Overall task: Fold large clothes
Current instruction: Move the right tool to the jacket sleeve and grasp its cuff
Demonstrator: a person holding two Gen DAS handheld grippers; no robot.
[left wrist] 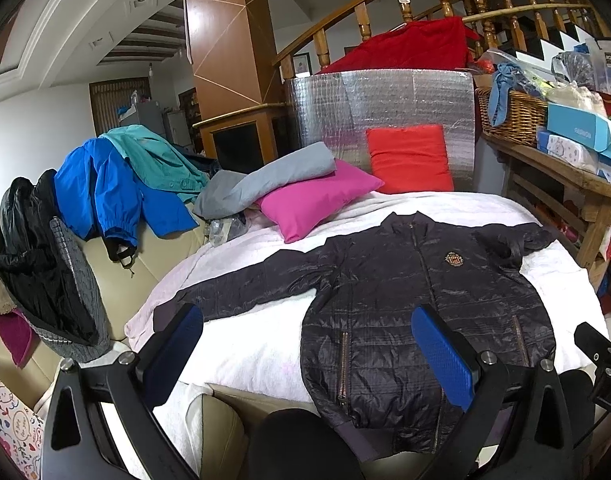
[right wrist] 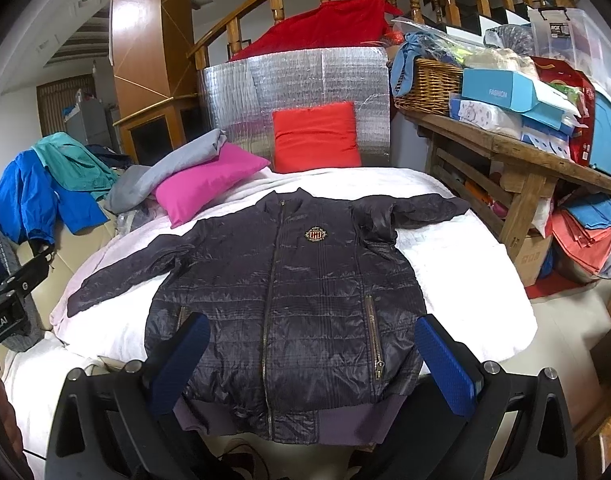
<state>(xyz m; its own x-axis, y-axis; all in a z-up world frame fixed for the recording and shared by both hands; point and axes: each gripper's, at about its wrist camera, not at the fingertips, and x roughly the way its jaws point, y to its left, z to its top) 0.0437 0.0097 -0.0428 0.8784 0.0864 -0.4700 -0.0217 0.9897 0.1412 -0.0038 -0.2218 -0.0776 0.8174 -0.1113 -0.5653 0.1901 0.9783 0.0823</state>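
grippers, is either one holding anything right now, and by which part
Nothing is held. The left gripper and right gripper both hover open above the dark jacket, which lies flat on the white blanket.

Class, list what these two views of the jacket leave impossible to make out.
- Dark jacket hem corners: right wrist view, behind the right gripper fingers.
- Crest badge wording: both views, too small.
- Jacket's back: face-down on the white blanket.
- Left gripper hides the near hem, left wrist view.

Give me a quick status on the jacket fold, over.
Left tongs open, empty. Right tongs open, empty. Dark jacket flat, zipped, sleeves spread, unfolded. Pink pillow near one sleeve, not touching.
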